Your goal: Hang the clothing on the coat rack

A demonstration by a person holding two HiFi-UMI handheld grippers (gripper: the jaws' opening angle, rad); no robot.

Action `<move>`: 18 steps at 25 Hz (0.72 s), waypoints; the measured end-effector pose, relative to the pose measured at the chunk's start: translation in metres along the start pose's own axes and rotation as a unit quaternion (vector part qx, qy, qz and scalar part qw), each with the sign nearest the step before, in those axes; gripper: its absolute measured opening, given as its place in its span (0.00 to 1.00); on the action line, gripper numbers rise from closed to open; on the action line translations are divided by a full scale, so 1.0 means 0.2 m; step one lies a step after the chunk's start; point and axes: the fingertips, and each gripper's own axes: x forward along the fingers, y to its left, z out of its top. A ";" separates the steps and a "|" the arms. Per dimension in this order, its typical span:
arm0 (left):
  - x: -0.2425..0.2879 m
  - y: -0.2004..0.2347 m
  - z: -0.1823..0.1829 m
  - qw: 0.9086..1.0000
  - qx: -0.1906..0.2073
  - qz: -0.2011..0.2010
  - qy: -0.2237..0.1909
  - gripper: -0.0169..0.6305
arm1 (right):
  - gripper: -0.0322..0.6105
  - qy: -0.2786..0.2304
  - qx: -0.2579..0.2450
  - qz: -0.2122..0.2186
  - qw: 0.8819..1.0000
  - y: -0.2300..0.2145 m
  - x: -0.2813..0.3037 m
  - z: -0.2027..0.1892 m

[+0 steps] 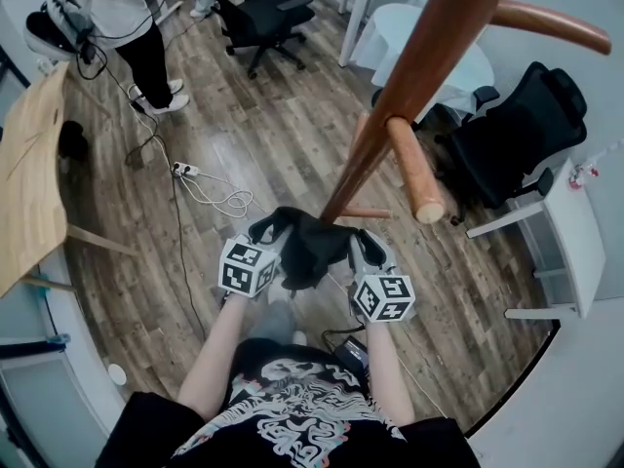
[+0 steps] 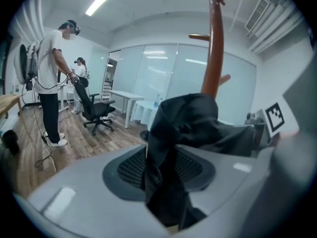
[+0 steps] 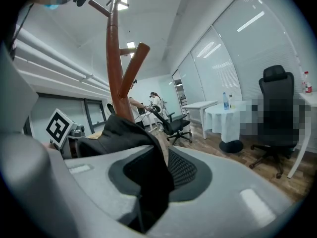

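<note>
At the left stands a pale wooden worktop (image 1: 29,164), and near it a person (image 1: 122,13) on the plank floor (image 1: 283,125), where a power strip (image 1: 183,171) lies. The left gripper (image 1: 270,230) has its jaws apart, with the dark clothing (image 1: 310,247) passing between them. The clothing bunches against the pole of the coat rack (image 1: 419,76). The right gripper (image 1: 363,244) also holds its jaws apart around the cloth. Further right stands a black office chair (image 1: 522,130).
</note>
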 end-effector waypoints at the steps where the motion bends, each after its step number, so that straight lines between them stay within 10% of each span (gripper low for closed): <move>1: 0.00 0.00 0.01 1.000 0.002 0.000 -0.001 0.22 | 0.18 0.000 0.000 0.000 1.000 0.00 0.00 0.00; 18: -0.12 -0.06 0.04 1.000 0.025 0.009 -0.016 0.30 | 0.18 -0.018 -0.001 0.005 1.000 0.05 -0.10 0.04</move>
